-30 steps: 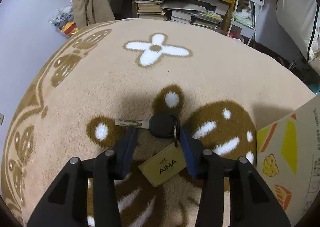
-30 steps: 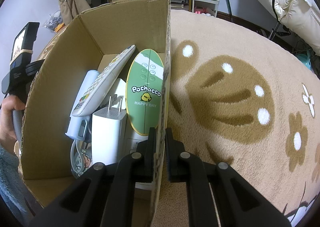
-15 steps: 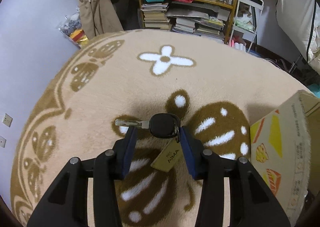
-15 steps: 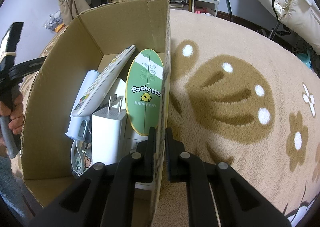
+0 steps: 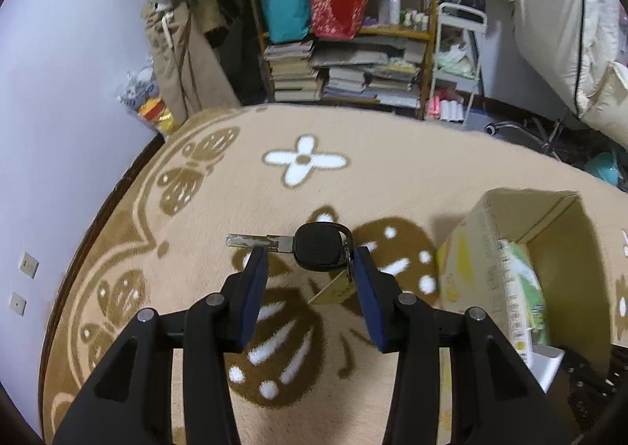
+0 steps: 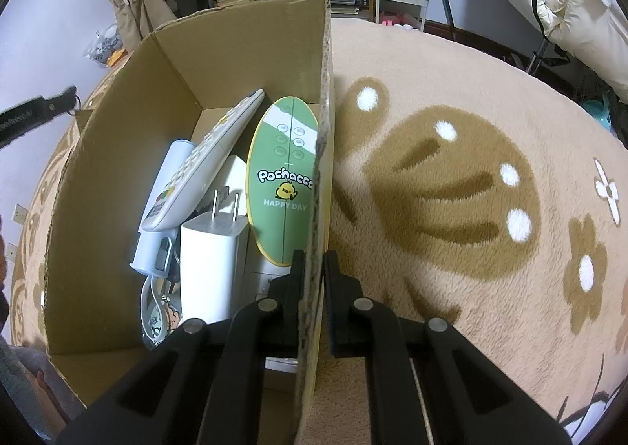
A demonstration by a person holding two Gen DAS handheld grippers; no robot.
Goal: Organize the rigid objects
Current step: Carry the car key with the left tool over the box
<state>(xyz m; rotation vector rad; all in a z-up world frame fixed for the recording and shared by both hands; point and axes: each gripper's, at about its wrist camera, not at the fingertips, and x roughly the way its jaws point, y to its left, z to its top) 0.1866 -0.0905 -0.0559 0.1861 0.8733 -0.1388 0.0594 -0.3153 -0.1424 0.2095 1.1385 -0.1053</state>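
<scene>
Right gripper (image 6: 312, 268) jaws clamped on the right wall of the cardboard box (image 6: 117, 154). Inside: white charger (image 6: 214, 268) prongs up, grey remote (image 6: 204, 166) leaning, green oval Pochacco case (image 6: 280, 186) against the clamped wall, pale blue device (image 6: 157, 209) below the remote.

Left gripper (image 5: 310, 268) jaws shut on a black-headed key (image 5: 314, 250), held above the rug (image 5: 392, 170), blade pointing left, tan tag (image 5: 333, 292) dangling. Box to its right. Only left view shows the key; only right view shows the full contents.
</scene>
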